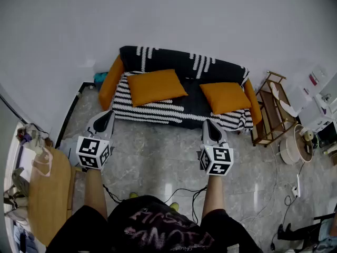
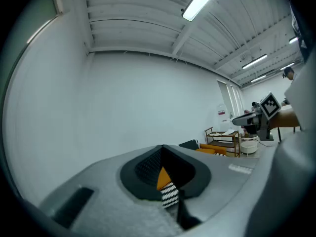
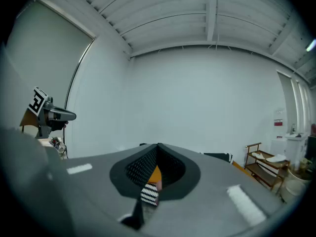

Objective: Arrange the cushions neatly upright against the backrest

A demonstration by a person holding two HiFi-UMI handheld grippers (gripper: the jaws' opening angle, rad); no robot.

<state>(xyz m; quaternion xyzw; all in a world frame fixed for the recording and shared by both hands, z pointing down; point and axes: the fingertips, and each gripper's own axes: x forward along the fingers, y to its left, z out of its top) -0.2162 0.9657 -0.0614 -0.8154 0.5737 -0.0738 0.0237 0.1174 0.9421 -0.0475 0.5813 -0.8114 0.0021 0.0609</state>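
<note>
Lying flat on the sofa (image 1: 179, 61) are the orange left cushion (image 1: 155, 86) and right cushion (image 1: 225, 97). The left gripper (image 1: 107, 116) and right gripper (image 1: 209, 124) are closed and empty. Only their views show ceiling lights (image 2: 200, 3).

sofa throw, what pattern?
Black with white stripe bands, draped over the sofa throw itself; clearest in the head view.

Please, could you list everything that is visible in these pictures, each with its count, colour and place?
sofa: one, black-and-white striped cover with orange arms, against the wall
left cushion: one, orange, on the sofa, left part
right cushion: one, orange, on the sofa, right part
wooden rack: one, brown, right of the sofa
round table: one, light wood, lower left
cable: one, black, on the floor, bottom centre
left gripper: one, grey, before the sofa, jaws shut, empty
right gripper: one, grey, before the sofa, jaws shut, empty
</note>
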